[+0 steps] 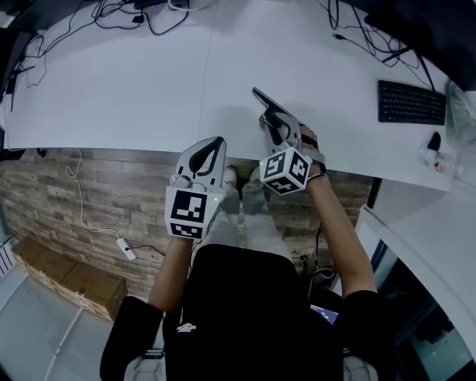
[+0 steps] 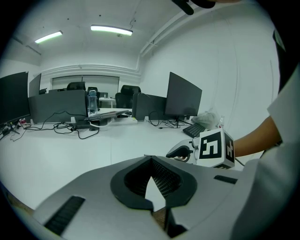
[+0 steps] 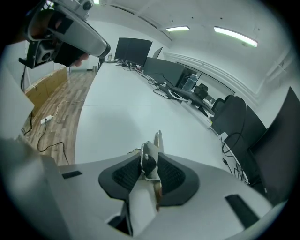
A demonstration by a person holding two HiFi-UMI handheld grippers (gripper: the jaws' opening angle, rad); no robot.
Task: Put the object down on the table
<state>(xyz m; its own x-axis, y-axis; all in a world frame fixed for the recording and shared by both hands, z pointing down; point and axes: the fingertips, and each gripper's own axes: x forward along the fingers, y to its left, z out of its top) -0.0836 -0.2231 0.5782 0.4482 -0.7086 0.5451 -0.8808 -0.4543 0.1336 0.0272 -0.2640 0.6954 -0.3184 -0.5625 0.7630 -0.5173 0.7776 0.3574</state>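
Observation:
My right gripper (image 1: 270,119) is shut on a thin flat object (image 1: 262,98), dark with a silvery edge, and holds it just over the front part of the white table (image 1: 134,89). In the right gripper view the object (image 3: 158,140) stands on edge between the pads and pokes out past my right gripper's (image 3: 150,158) tips. My left gripper (image 1: 216,141) hovers at the table's front edge, left of the right one, with its jaws together and nothing in them. In the left gripper view my left gripper's (image 2: 151,160) tips meet, and the right gripper's marker cube (image 2: 214,148) shows ahead.
A black keyboard (image 1: 411,102) and a mouse (image 1: 433,140) lie at the table's right. Cables (image 1: 141,16) run along the far edge. Monitors (image 2: 183,98) stand further back. Below the table are a power strip (image 1: 125,251) and cardboard boxes (image 1: 67,279).

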